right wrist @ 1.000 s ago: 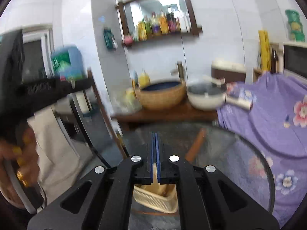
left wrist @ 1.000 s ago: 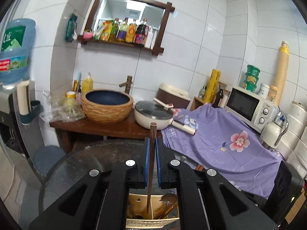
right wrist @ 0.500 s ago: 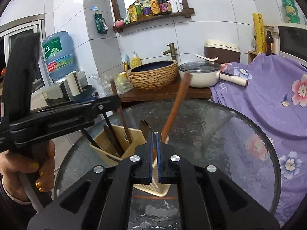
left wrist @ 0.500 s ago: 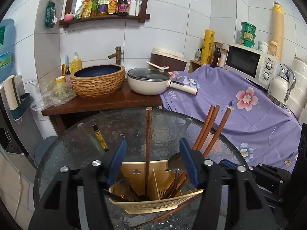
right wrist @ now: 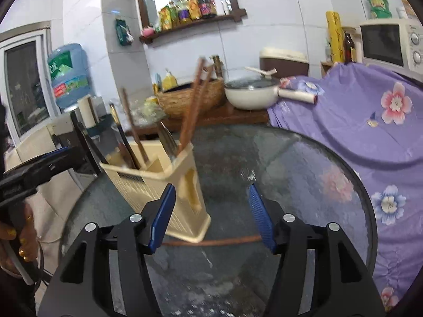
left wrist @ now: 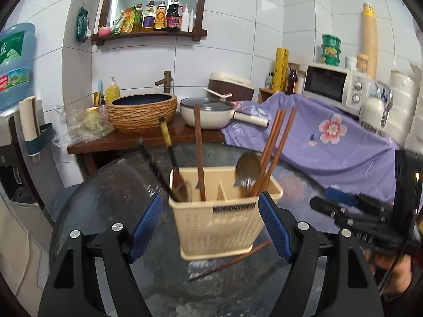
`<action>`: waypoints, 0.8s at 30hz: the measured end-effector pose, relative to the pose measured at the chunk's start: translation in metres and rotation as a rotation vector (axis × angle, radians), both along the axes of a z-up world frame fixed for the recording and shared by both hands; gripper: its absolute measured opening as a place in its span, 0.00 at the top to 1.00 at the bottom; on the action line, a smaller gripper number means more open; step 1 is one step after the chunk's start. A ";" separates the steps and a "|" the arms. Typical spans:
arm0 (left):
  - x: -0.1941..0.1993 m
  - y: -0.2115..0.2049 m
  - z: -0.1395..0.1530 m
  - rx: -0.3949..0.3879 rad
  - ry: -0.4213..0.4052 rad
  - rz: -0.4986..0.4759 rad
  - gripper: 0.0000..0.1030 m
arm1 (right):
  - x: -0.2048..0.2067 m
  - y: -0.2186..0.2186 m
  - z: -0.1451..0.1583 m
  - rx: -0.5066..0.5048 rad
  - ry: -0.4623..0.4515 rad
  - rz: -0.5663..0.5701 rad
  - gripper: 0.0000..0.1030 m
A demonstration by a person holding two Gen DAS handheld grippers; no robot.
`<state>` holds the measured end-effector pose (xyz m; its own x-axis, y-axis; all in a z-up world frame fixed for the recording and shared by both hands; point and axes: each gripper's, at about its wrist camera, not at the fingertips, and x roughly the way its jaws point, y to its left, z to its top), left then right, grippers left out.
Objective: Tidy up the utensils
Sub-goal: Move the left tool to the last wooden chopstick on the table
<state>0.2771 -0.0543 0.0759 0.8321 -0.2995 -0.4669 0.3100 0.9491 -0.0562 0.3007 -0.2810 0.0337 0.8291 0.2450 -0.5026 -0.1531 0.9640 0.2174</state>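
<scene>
Round glass table (left wrist: 111, 185), cream perforated utensil caddy (left wrist: 219, 222), divided, chopsticks (left wrist: 275, 148) upright

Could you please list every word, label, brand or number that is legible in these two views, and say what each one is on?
Nothing reads as a complete text.
Water jug label: large white characters, cut off by the frame edge, not readable.
Bottles on the wall shelf: coloured labels, too small.
Beige utensil caddy: barcode sticker, digits too blurred.
Microwave: dial markings too small.
Green tubs: print too small.
</scene>
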 end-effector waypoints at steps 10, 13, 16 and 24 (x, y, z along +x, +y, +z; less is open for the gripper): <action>-0.018 -0.041 -0.081 0.186 0.127 -0.168 0.41 | -0.019 -0.036 -0.049 0.026 0.115 -0.057 0.44; -0.016 -0.060 -0.090 0.213 0.142 -0.259 0.46 | -0.026 -0.046 -0.053 0.023 0.121 -0.070 0.44; -0.011 -0.082 -0.095 0.237 0.152 -0.347 0.48 | -0.034 -0.059 -0.056 0.030 0.136 -0.079 0.44; 0.022 -0.136 -0.121 0.278 0.235 -0.497 0.56 | -0.051 -0.084 -0.061 0.059 0.165 -0.088 0.44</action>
